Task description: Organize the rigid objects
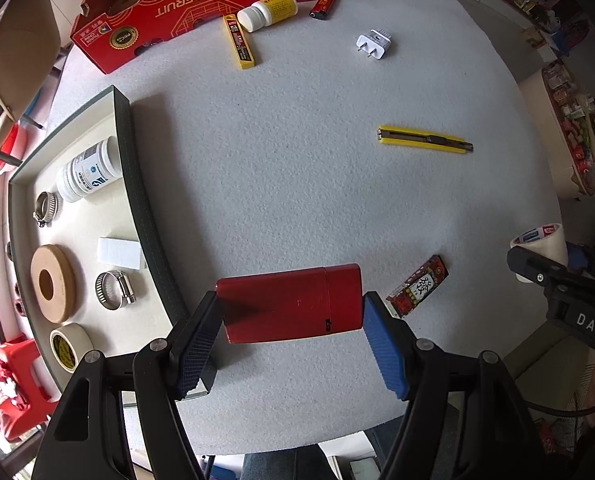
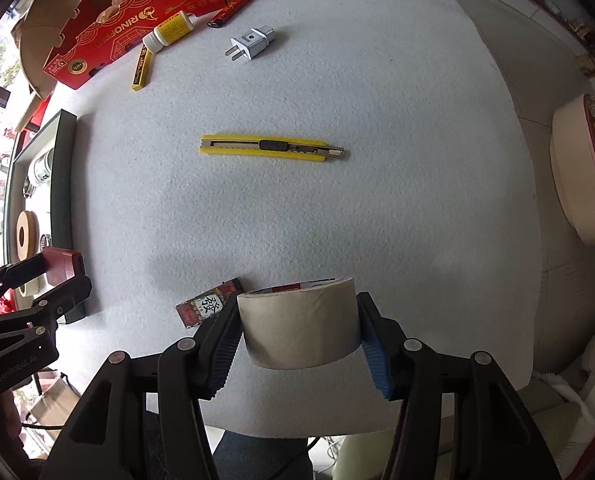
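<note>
Two wrist fisheye views, each looking steeply down along its own fingers, close above the white table [image 1: 297, 180]. Both share the yellow knife [image 1: 424, 140] [image 2: 271, 148], white plug [image 1: 373, 44] [image 2: 251, 42] and red carton [image 1: 169, 12] [image 2: 109, 40] at upper left.

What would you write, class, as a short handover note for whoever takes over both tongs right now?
Left tongs: shut on the red case, beside the tray.
Right tongs: shut on the tape roll.
In the tray: white bottle, two hose clamps, wooden ring, small tape roll.
Left on the felt: utility knife, plug, blade box, yellow-label bottle, lighter, patterned lighter.
</note>
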Available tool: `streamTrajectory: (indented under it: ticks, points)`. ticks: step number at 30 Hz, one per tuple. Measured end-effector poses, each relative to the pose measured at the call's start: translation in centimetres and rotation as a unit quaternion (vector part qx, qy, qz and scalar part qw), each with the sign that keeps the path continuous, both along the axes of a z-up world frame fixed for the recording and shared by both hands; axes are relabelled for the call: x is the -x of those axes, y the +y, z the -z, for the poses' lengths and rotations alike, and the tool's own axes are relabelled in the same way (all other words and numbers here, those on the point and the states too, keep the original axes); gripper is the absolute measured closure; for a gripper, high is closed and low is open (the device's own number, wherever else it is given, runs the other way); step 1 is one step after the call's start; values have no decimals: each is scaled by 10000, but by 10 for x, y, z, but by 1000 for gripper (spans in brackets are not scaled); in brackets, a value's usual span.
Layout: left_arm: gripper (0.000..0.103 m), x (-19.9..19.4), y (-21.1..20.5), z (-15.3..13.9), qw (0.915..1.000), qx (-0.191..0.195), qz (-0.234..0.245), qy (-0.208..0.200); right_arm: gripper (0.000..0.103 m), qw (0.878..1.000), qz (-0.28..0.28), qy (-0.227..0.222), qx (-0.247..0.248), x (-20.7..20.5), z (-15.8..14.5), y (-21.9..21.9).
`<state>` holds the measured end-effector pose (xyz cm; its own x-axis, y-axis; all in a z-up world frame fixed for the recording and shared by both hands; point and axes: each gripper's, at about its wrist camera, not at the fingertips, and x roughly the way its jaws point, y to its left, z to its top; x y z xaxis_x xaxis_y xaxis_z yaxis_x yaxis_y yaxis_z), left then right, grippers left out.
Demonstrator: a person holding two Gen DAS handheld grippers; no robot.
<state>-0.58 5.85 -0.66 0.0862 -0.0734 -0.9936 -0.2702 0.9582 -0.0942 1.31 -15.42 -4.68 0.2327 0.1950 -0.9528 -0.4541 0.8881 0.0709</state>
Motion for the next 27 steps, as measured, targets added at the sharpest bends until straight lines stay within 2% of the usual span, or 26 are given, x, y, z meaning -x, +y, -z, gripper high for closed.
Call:
streamTrajectory:
  ticks: [4,8,12,19,27]
  points:
    - [29,19,19,7,9999,36,110,-117,46,9997,241,-25,-19,22,-1,11]
    - [29,43,40,9,9998,143,10,-153,46,9999,112,-100,26,47,-2,42]
    - [29,66,68,7,9993,130,-248,-239,46,9994,-252,-222,57,70,-8,74]
    - [29,101,120,0,9937,56,-1036,-421,46,9928,-1048,-558,128,106,-24,138]
    - [29,128,150,2,9858,57,-1599,-505,46,9814,-1747,-775,199,135,-35,196]
